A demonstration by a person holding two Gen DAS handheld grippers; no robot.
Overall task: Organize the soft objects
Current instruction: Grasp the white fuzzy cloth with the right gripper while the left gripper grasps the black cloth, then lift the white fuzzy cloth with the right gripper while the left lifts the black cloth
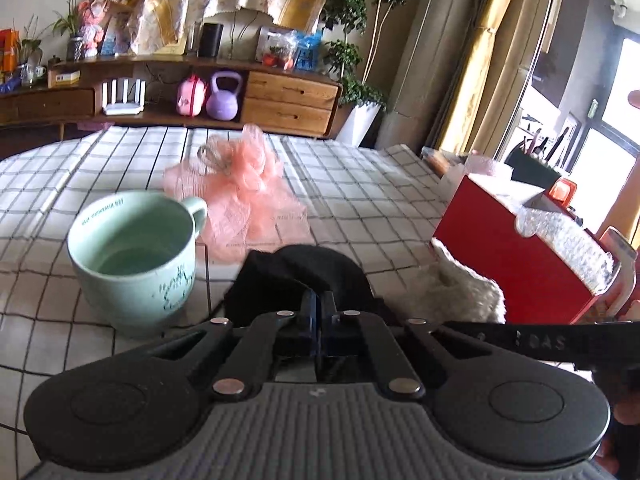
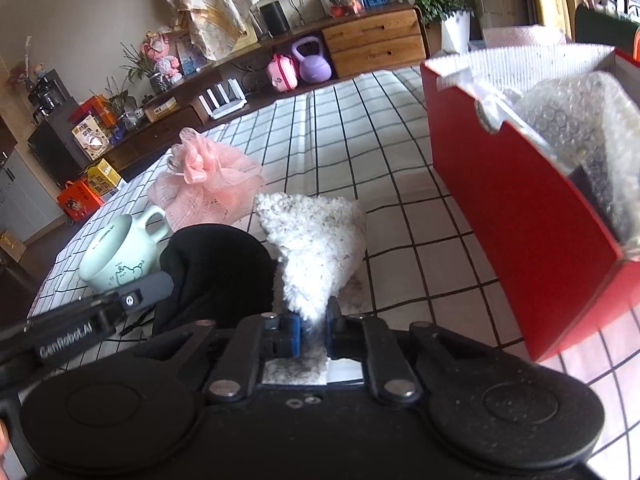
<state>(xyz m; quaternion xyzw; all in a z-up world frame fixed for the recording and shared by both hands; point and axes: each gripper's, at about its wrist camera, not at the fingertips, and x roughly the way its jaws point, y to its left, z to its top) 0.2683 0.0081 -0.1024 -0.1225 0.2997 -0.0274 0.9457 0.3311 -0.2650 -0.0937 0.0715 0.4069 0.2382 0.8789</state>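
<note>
My left gripper (image 1: 319,304) is shut on a black cloth (image 1: 304,272), which bulges just beyond its fingers; the cloth also shows in the right wrist view (image 2: 220,268). My right gripper (image 2: 314,320) is shut on a white fluffy cloth (image 2: 316,240), held beside the black one; it also shows in the left wrist view (image 1: 456,288). A pink mesh bath pouf (image 1: 244,192) lies on the checked tablecloth (image 1: 360,184) farther back, also seen from the right wrist (image 2: 212,184). A red box (image 2: 520,208) with bubble wrap (image 2: 576,120) inside stands on the right.
A mint green mug (image 1: 132,256) stands left of the black cloth, also in the right wrist view (image 2: 120,252). The red box shows in the left wrist view (image 1: 516,264). A wooden sideboard (image 1: 288,96) with a purple kettlebell (image 1: 224,96) stands beyond the table.
</note>
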